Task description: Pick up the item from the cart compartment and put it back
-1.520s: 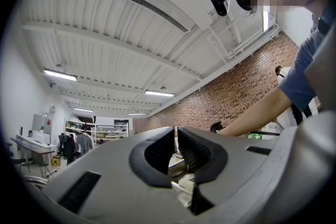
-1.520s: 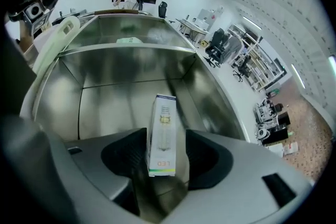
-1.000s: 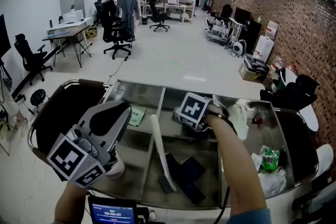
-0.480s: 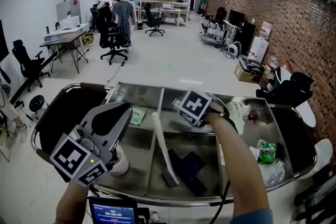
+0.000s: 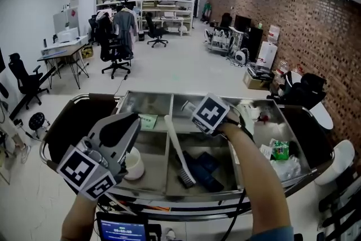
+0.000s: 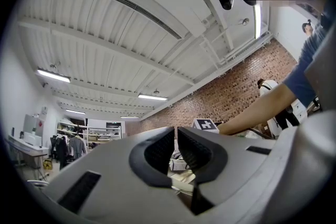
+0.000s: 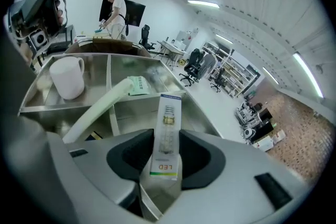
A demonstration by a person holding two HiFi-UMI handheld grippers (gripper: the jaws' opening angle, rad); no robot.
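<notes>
White LED box (image 7: 167, 128) sits clamped in your right gripper (image 7: 165, 159), now lifted higher above the cart (image 5: 192, 198) at mid-frame: pickup is done, and 1 step remains, the return. Your left gripper (image 6: 175, 149) is nearly closed and empty.

You read "LED" in capitals on the near end of the slim white box (image 7: 167, 128), just above that end's coloured edge strip. Beyond the box, the print on the green-and-white packet (image 7: 137, 85) is too small to read.
</notes>
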